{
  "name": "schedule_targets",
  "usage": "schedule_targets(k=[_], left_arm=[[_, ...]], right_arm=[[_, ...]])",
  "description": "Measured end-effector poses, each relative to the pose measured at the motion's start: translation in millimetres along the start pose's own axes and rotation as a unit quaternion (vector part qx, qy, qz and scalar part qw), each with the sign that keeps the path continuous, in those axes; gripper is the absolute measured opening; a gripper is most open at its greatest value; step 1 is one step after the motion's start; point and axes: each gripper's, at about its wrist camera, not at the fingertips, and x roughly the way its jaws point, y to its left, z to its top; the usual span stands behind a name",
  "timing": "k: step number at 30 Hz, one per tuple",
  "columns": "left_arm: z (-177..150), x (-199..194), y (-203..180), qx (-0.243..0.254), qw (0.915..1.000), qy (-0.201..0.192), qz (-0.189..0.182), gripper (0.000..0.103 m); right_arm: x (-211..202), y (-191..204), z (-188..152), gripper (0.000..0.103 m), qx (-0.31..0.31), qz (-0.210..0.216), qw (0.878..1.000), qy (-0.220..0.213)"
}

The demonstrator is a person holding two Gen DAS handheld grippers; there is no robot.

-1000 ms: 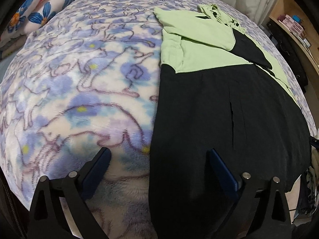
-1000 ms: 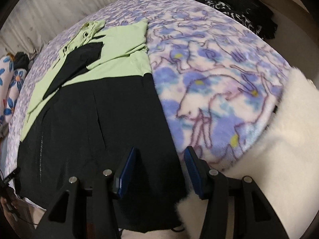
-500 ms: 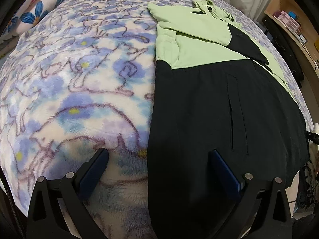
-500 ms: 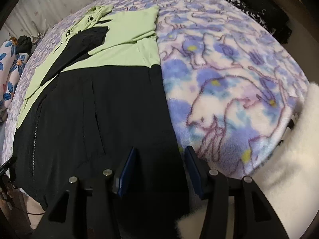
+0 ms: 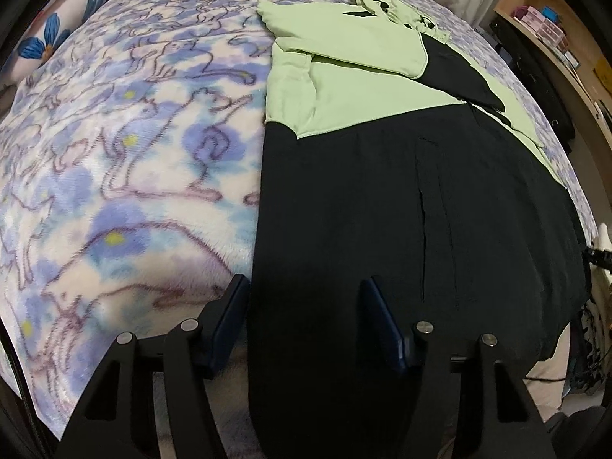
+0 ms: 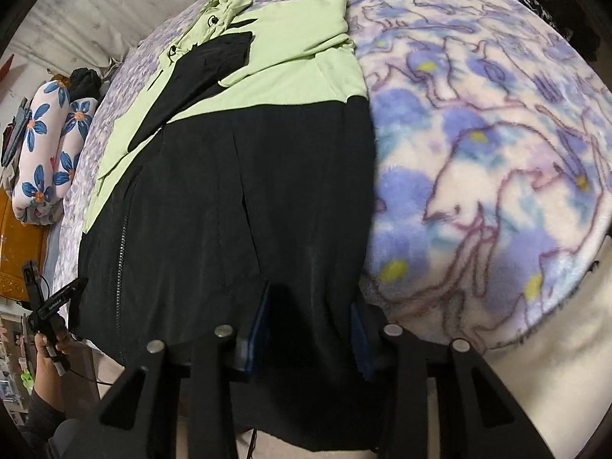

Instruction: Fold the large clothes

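Observation:
A large black and light-green jacket point(image 5: 401, 199) lies flat on the bed, sleeves folded in over its green upper part, black hem toward me. It also shows in the right wrist view point(image 6: 229, 199). My left gripper point(image 5: 302, 317) is open, its fingers straddling the jacket's left hem corner, with the black cloth between them. My right gripper point(image 6: 310, 325) is open, its fingers around the jacket's right hem corner, with the cloth bunching between the pads. The left gripper point(image 6: 49, 306), held by a hand, shows at the far left of the right wrist view.
A fleece blanket point(image 5: 126, 176) with a blue and purple pattern covers the bed. A flowered pillow point(image 6: 49, 141) lies at the head end. Wooden shelves point(image 5: 554, 30) stand to the right. White fleece point(image 6: 554, 363) hangs over the bed's near edge.
Both grippers have moved in onto the jacket's hem corners. The left gripper's fingers have narrowed around the black cloth, and the right gripper's fingers now have cloth between them.

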Motion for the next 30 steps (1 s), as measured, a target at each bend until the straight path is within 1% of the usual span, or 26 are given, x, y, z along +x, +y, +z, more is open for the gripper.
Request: schedule_targets(k=[1, 2, 3, 4, 6, 9, 11, 12, 15, 20, 24, 26, 30], left_arm=[[1.1, 0.6, -1.6, -0.001, 1.0000, -0.002, -0.001, 0.041], [2.3, 1.5, -3.5, -0.004, 1.0000, 0.001, -0.009, 0.019], [1.6, 2.1, -4.7, -0.012, 0.9997, 0.004, -0.022, 0.009], [2.5, 2.4, -6.4, -0.020, 0.9995, 0.006, -0.022, 0.006], [2.9, 0.2, -10.6, -0.034, 0.9993, 0.003, -0.011, 0.003], [-0.2, -14.2, -11.7, -0.072, 0.9969, -0.016, -0.030, 0.001], [-3.5, -34.2, -12.3, -0.093, 0.9938, -0.045, -0.042, 0.001], [-5.1, -40.0, -11.0, -0.099, 0.9926, -0.053, -0.047, 0.001], [-10.0, -64.4, -12.0, -0.115, 0.9884, -0.074, -0.067, 0.001], [-25.4, -98.1, -18.1, -0.122, 0.9849, -0.093, -0.081, 0.001], [-37.1, -115.3, -14.6, -0.127, 0.9837, -0.096, -0.083, 0.001], [-43.7, -116.6, -16.7, -0.121, 0.9853, -0.091, -0.079, 0.001], [-49.8, -103.9, -13.6, -0.116, 0.9885, -0.074, -0.062, 0.001]], right_arm=[[1.0, 0.6, -0.3, 0.011, 0.002, 0.007, 1.000, 0.000], [2.1, 0.4, -0.6, 0.010, 0.007, 0.021, 1.000, -0.001], [1.6, 3.0, -1.3, 0.010, 0.006, 0.023, 1.000, -0.009], [-0.2, 4.6, -1.8, 0.008, 0.005, 0.023, 1.000, -0.014], [-8.1, 11.0, -2.3, 0.007, 0.006, 0.033, 0.999, -0.036], [-29.9, 18.2, -2.7, 0.005, 0.012, 0.054, 0.995, -0.080], [-44.4, 21.6, -3.2, 0.005, 0.014, 0.064, 0.992, -0.105], [-55.4, 24.8, -4.4, 0.005, 0.012, 0.071, 0.990, -0.121], [-75.2, 29.5, -7.0, 0.005, 0.007, 0.084, 0.986, -0.143], [-97.0, 35.9, -19.5, 0.005, -0.003, 0.096, 0.982, -0.160], [-106.6, 38.0, -31.9, 0.005, -0.003, 0.103, 0.981, -0.164], [-111.6, 36.8, -38.2, 0.005, -0.003, 0.104, 0.980, -0.168], [-110.3, 32.6, -43.9, 0.005, 0.001, 0.104, 0.980, -0.168]])
